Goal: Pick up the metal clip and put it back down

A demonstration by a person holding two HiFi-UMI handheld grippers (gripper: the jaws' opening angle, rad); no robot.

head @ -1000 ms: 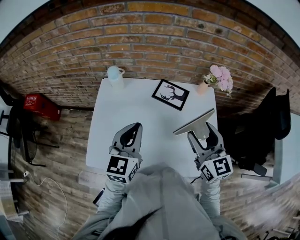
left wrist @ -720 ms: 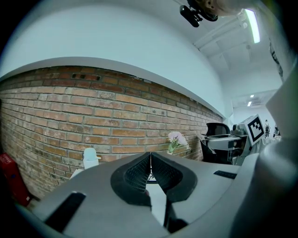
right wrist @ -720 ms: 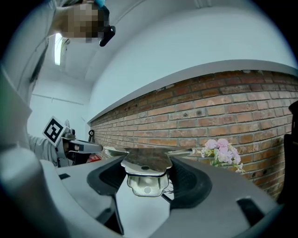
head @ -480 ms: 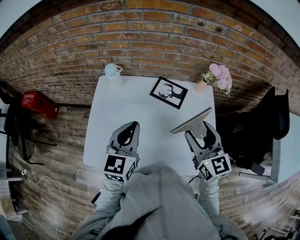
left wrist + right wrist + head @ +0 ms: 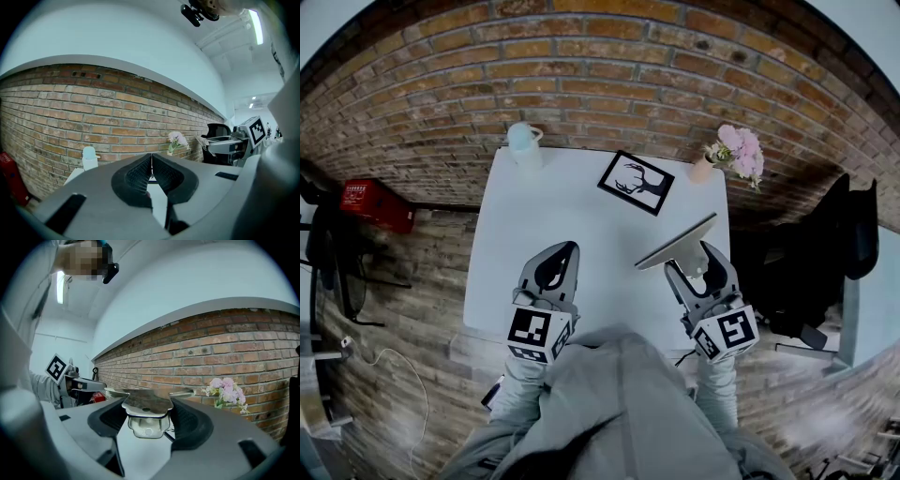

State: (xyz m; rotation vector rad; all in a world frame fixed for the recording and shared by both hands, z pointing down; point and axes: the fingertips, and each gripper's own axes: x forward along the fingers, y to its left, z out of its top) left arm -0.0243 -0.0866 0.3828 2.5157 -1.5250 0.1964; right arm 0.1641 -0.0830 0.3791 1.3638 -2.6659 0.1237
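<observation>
Both jaws of the grey left gripper (image 5: 151, 164) are pressed together on nothing. Beside it, the grey right gripper (image 5: 147, 416) is clamped across the body of the flat, shiny metal clip (image 5: 146, 401), held over the right side of the white square table (image 5: 546, 216). Thin, stiff and probably light and slick, the clip seems best taken there, near its middle. Beyond lies a black-framed deer picture (image 5: 636, 183).

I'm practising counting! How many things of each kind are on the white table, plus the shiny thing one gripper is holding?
Cup: 1
Picture: 1
Pot of flowers: 1
Metal clip: 1
Total: 4
</observation>
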